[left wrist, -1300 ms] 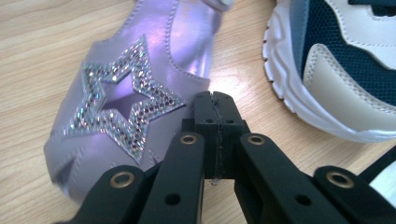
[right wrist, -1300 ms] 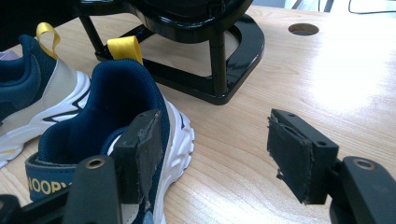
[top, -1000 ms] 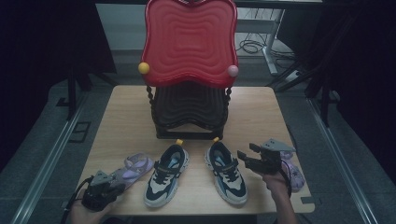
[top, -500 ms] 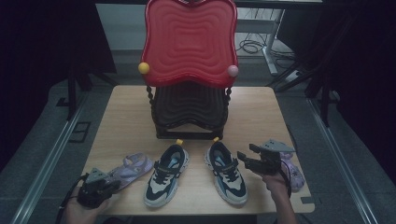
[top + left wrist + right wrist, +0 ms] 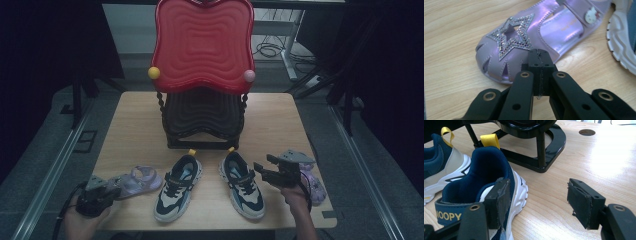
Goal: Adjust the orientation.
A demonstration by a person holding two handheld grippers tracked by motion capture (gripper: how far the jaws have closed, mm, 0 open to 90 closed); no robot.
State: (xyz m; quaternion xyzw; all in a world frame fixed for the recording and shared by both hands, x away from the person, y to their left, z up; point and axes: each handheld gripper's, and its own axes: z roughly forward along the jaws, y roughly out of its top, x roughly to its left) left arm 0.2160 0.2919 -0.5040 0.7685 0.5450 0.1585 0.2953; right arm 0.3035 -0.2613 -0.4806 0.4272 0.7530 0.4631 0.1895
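Since a second ago my left hand-held gripper (image 5: 95, 196) has pulled back toward the desk's near-left corner; it was up beside the purple sandal (image 5: 134, 181), now it sits just short of the toe. Right hand-held gripper (image 5: 272, 172) barely shifted.

Left: jaws clenched together, nothing between them; tips hover right at the sandal's toe cap (image 5: 499, 60), can't tell if touching. Right: jaws spread wide, empty, the left pad (image 5: 499, 200) just beside the heel collar of the right navy sneaker (image 5: 243, 183), other pad out over bare desk (image 5: 584, 152).

Outward: left navy sneaker (image 5: 177, 186) sits beside it, both toes toward me, yellow heel loops (image 5: 489, 140) toward the black chair base (image 5: 544, 147). A second purple sandal (image 5: 313, 181) lies behind my right hand. Red chair back (image 5: 202, 42) stands above.

Handling guess: sneaker is light, with a soft padded collar and a stiffer sole. Pinch the heel collar wall, or the yellow loop. Sandal is thin, glossy, probably slippery; take the strap or side edge, not the glitter star (image 5: 510, 37).
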